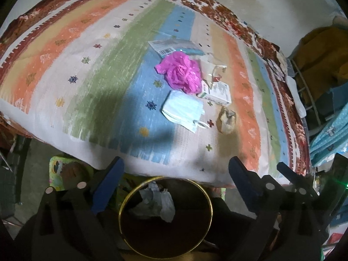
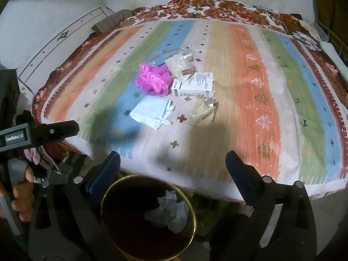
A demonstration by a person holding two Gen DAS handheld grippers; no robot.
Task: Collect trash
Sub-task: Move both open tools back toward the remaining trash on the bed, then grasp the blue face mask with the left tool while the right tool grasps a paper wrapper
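A pile of trash lies mid-bed on the striped bedspread (image 1: 87, 87): a crumpled pink bag (image 1: 181, 71), a white medicine box (image 1: 217, 92), a pale blue folded mask packet (image 1: 183, 109), a crumpled tan wrapper (image 1: 226, 120), a clear barcode packet (image 1: 171, 46). The same pile shows in the right wrist view: pink bag (image 2: 153, 80), box (image 2: 193, 84), blue packet (image 2: 151, 109), tan wrapper (image 2: 204, 111). A dark bin with a gold rim (image 1: 211, 204) sits below the bed edge, holding white crumpled paper (image 1: 158, 202); bin (image 2: 192, 215). My left gripper (image 1: 176, 184) and right gripper (image 2: 173, 174) are open and empty above the bin.
The left gripper body and the hand holding it show at the left of the right wrist view (image 2: 24, 134). A floral sheet border (image 1: 217, 10) rings the bedspread. Clothes and a metal rack (image 1: 315, 87) stand to the right. A white wall (image 2: 54, 10) is behind the bed.
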